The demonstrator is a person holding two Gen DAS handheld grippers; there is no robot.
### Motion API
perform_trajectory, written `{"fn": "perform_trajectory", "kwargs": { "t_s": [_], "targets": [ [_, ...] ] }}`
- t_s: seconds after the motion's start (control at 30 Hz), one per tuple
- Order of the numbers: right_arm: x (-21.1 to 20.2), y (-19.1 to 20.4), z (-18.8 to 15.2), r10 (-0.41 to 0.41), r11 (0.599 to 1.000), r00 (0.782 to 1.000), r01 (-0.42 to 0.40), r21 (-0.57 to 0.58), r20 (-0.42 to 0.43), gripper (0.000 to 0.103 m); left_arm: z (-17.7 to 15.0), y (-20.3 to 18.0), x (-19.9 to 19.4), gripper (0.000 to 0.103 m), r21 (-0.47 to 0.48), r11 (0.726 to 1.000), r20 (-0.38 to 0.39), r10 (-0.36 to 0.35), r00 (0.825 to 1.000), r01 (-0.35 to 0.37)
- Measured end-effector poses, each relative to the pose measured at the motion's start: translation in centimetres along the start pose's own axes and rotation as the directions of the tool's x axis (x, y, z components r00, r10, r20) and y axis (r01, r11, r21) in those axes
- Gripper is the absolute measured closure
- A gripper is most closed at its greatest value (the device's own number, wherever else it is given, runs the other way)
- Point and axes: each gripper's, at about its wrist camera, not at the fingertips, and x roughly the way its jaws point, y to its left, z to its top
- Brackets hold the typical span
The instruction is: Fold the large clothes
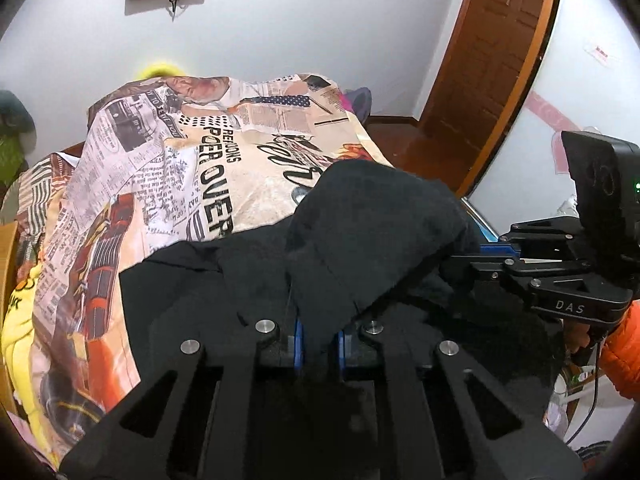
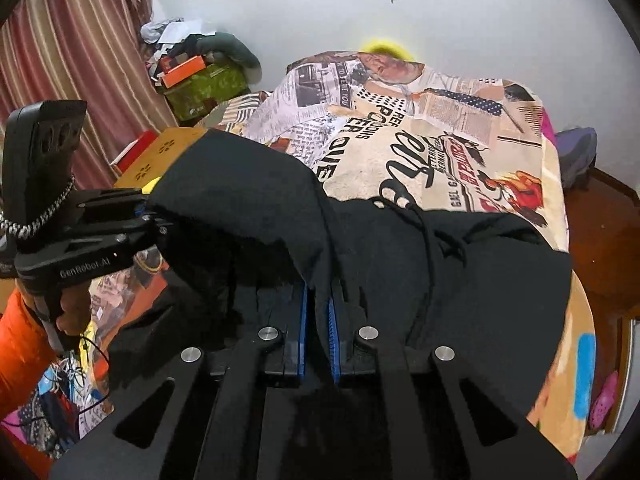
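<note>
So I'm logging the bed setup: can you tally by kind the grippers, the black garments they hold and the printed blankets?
Grippers: 2, left gripper and right gripper, jaws shut on cloth
Black garment: 1
Printed blanket: 1
Total: 4

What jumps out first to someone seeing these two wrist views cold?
The black garment fills the near end of the bed, bunched and lifted where both grippers pinch it. The left gripper and the right gripper are each shut on a fold of it, blue pads pressing the cloth. Behind it, the loud newspaper-print blanket covers the rest of the bed, with a brown wooden door beyond.
</note>
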Motion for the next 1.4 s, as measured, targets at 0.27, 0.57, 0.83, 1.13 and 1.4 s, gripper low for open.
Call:
{"fn": "perform_trajectory", "kwargs": {
  "t_s": [0.27,0.57,0.83,1.13,1.4],
  "targets": [
    [-1.9,0.5,-2.4,-0.016,0.999,0.999,0.017,0.033,-0.027,0.093,-4.5,-2.0,-0.9,0.086,0.037,0.999,-0.075,0.038,0.996,-0.036],
    [-5.9,0.6,-0.9,-0.038,0.996,0.997,0.033,0.078,0.066,0.063,-5.0,-2.9,-5.9,0.052,0.08,0.994,-0.004,0.079,0.997,-0.078],
    [-5.5,1.5,2.2,-0.066,0.994,0.986,0.051,0.1,0.152,0.049,0.1,-1.0,-8.6,0.034,0.033,0.985,0.169,0.161,0.973,-0.168],
    [0.2,1.1,2.2,-0.043,0.993,0.999,0.043,0.114,-0.004,0.049,0.7,2.2,-2.4,0.034,-0.054,0.985,0.027,0.165,0.986,-0.164],
    [1.5,0.9,-2.6,-0.055,0.996,0.99,0.065,0.067,-0.132,0.049,-4.6,1.0,0.7,0.029,-0.02,0.994,-0.07,0.11,0.991,-0.111]
  ]
}}
